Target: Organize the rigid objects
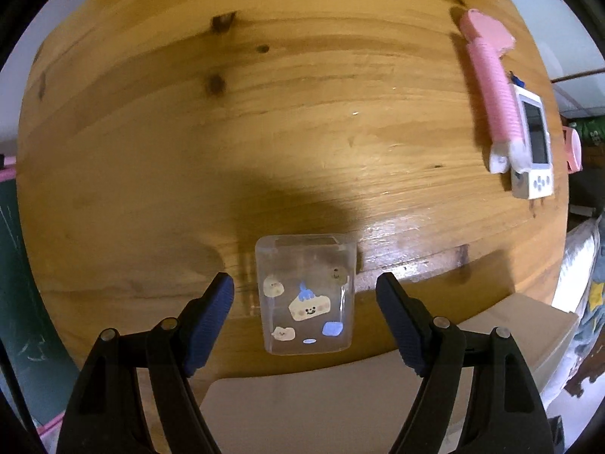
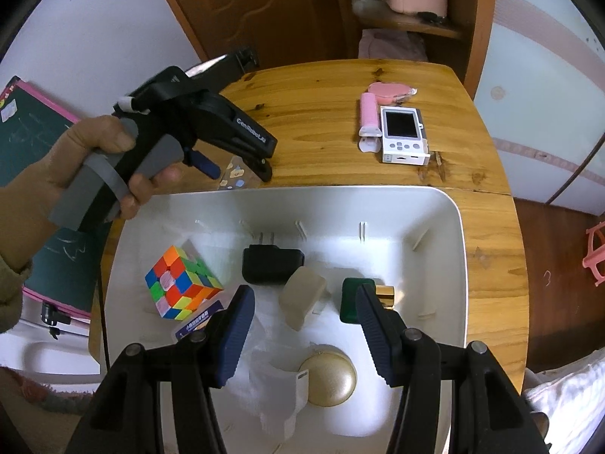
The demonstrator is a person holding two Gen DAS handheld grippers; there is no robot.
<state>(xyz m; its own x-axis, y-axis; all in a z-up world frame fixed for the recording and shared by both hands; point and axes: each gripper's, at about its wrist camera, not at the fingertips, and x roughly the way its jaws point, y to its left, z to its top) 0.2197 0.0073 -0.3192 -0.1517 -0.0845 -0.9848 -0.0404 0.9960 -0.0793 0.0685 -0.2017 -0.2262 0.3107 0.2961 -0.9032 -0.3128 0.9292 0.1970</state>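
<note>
Sticker-covered clear case [image 1: 305,295] between spread left gripper [image 1: 305,287] fingers; white bin [image 2: 446,227] only under gaping right gripper [image 2: 304,302].

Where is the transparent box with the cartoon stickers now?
In the left wrist view, the transparent box lies on the wooden table near its front edge, between the open left gripper fingers and untouched.

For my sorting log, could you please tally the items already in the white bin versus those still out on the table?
In the white bin: 7
On the wooden table: 4
Total: 11
</note>
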